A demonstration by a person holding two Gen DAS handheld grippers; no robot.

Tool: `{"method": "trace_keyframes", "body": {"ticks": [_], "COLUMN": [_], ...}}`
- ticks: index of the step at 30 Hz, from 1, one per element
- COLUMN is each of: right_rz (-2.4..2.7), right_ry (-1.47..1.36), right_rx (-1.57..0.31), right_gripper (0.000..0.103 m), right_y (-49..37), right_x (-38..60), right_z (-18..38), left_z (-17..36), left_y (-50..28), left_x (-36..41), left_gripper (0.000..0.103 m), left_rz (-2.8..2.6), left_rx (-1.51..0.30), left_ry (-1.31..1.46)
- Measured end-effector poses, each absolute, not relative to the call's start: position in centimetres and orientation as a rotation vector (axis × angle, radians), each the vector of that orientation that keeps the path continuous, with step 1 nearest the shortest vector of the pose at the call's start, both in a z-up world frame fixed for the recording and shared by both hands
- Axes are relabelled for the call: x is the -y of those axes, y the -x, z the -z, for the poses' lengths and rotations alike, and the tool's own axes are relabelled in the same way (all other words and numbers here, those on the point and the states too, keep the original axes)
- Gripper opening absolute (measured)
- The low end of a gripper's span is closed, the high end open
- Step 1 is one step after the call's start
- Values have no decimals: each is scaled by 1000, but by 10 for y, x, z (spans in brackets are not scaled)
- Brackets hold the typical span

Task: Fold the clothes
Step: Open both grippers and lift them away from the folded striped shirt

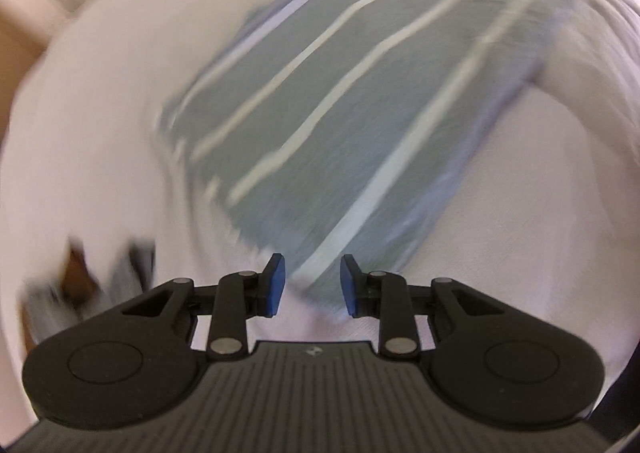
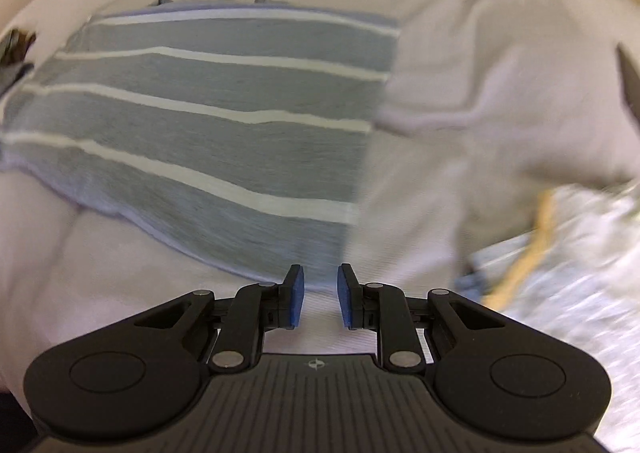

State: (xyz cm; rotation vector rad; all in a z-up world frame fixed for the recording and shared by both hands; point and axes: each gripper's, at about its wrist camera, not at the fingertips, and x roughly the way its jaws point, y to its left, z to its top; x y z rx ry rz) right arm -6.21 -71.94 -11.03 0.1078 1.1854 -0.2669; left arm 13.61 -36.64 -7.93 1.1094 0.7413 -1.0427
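A folded grey-blue garment with white stripes [image 1: 340, 93] lies flat on a white sheet [image 1: 100, 133]; the left wrist view is blurred. My left gripper [image 1: 312, 285] hovers over the garment's near corner, open, with nothing between its blue pads [image 1: 276, 285]. In the right wrist view the same striped garment [image 2: 208, 125] spreads across the left and middle. My right gripper [image 2: 320, 295] hangs above its near edge, open, its pads holding nothing. A pale beige garment [image 2: 500, 93] lies rumpled against the striped one's right side.
The white sheet [image 2: 80, 273] surrounds the garments. A blurred dark and brown shape [image 1: 80, 277] shows at lower left in the left wrist view. A speckled grey surface [image 2: 580, 273] and a tan strip [image 2: 528, 253] lie beyond the sheet's right edge.
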Motion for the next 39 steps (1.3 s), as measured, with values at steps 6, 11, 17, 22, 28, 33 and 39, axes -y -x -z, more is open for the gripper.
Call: {"method": "trace_keyframes", "body": {"ticks": [6, 11, 17, 22, 28, 33, 39], "right_rz": [70, -55, -16, 20, 108, 147, 202], "right_ry": [273, 646, 713, 674, 568, 482, 323], "right_rx": [-1139, -1154, -1178, -1221, -1273, -1225, -1188], "right_gripper": [49, 46, 0, 0, 1, 13, 29], "right_y": [52, 37, 41, 51, 48, 34, -16], "right_x": [661, 618, 639, 656, 645, 600, 520], "right_z": [114, 156, 165, 162, 144, 117, 91], "left_z": [119, 150, 146, 138, 119, 98, 97], "left_y": [-64, -65, -98, -98, -111, -142, -219], "left_x": [403, 403, 372, 363, 327, 283, 263], "left_gripper": [38, 22, 1, 2, 7, 22, 30], "left_rz": [1146, 1048, 946, 981, 1013, 1043, 1200], "left_rx": [-511, -438, -545, -564, -628, -614, -422], "left_ry": [-1377, -1504, -1490, -1486, -1428, -1346, -1346]}}
